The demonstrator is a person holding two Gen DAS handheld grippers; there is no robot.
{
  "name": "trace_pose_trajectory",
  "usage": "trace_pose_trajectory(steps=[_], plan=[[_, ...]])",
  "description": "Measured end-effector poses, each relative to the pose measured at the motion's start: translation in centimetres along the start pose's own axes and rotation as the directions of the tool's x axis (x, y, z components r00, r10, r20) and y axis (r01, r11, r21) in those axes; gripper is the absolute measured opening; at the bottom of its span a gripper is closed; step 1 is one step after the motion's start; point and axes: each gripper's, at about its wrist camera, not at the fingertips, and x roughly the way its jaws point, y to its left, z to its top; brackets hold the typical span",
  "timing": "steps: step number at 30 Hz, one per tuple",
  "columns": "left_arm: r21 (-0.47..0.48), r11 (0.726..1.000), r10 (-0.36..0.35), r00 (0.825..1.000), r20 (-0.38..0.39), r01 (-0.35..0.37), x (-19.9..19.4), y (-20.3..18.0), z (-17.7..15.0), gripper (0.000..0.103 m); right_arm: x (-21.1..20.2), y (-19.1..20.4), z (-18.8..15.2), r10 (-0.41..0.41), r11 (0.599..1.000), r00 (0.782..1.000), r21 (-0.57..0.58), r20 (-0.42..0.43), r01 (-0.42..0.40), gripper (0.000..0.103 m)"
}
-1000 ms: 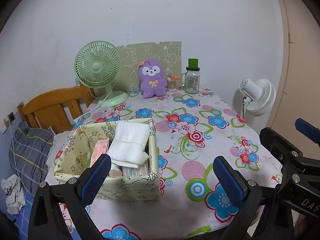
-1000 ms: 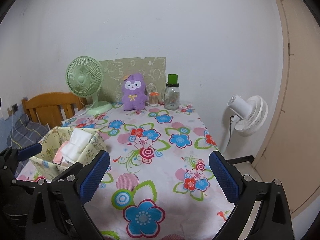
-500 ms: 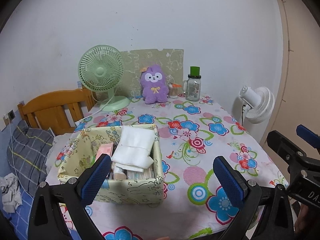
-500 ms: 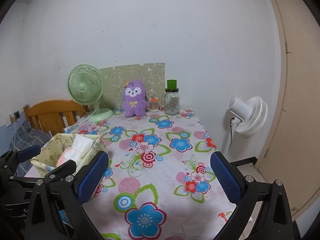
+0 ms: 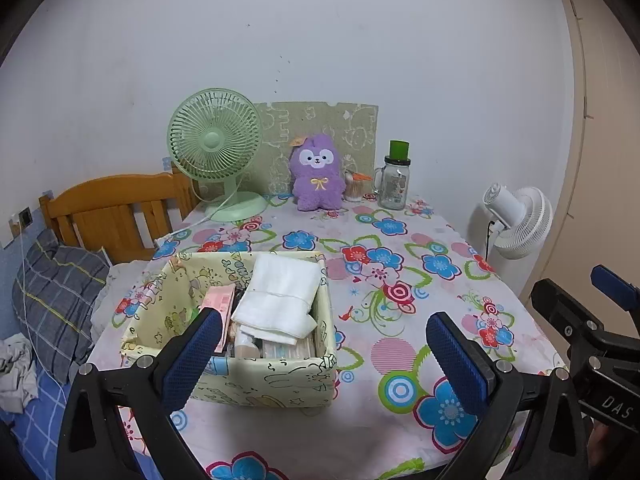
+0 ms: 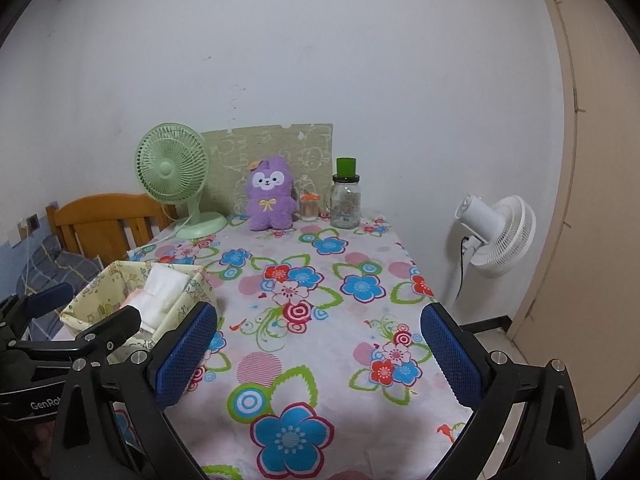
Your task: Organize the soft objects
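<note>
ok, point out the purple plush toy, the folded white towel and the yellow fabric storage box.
purple plush toy (image 5: 318, 178): left wrist view, belly.
folded white towel (image 5: 280, 300): left wrist view, top fold.
yellow fabric storage box (image 5: 276, 380): left wrist view, front wall.

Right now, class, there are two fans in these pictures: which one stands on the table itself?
The green fan, standing at the table's far left corner beside the purple plush toy. The white fan stands off the table's right edge, against the wall.

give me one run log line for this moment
left gripper: open, empty | right gripper: open, empty | white folded cloth: in fabric basket | purple plush toy: upright at table's far end
</note>
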Motion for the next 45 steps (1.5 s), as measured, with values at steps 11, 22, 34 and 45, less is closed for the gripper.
trace_pose_trajectory(steps=[11,22,34,45], plan=[[-0.008,1.000,0.013,1.000,0.014,-0.013,-0.45,0.39,0.08,0.103,-0.03,0.39,0.13,0.007,1.000,1.000,-0.002,0.002,-0.007,0.103],[-0.011,1.000,0.013,1.000,0.011,-0.013,-0.58,0.79,0.06,0.103,-0.02,0.39,0.10,0.001,1.000,1.000,0.002,0.004,-0.001,0.103],[-0.007,1.000,0.018,1.000,0.013,-0.018,-0.63,0.68,0.14,0.103,-0.04,0.25,0.10,0.000,1.000,1.000,0.007,0.002,0.000,0.103],[-0.005,1.000,0.020,1.000,0.011,-0.020,-0.66,0.56,0.23,0.103,-0.10,0.21,0.18,0.001,1.000,1.000,0.008,-0.004,-0.001,0.103]])
